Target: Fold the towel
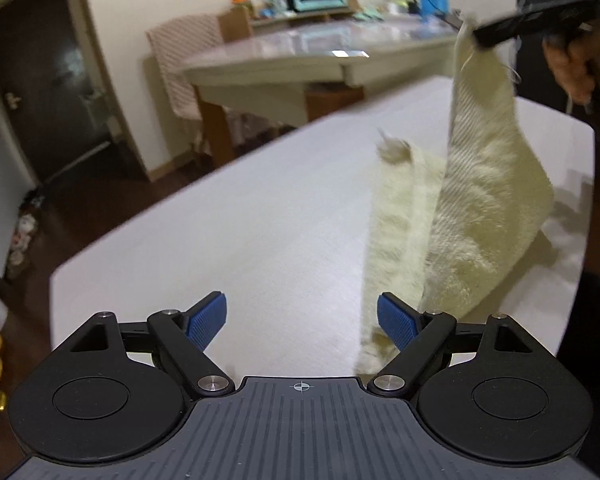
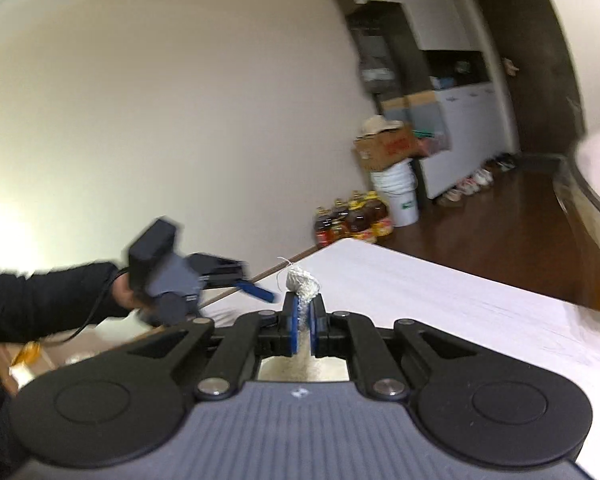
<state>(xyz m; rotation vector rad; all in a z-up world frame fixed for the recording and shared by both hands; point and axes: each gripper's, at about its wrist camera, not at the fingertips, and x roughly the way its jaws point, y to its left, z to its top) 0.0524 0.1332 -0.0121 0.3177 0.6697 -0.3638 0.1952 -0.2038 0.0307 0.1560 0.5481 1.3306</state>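
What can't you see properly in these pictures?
- Towel: left wrist view, its near end is cut off behind the left gripper.
- Right gripper: right wrist view, its body hides all but a tuft of the towel.
- Far table: left wrist view, the things on it are too blurred to name.

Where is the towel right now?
In the left wrist view the towel hangs at the right, one corner pinched high by the right gripper, its lower end trailing on the white table beside the open left gripper.
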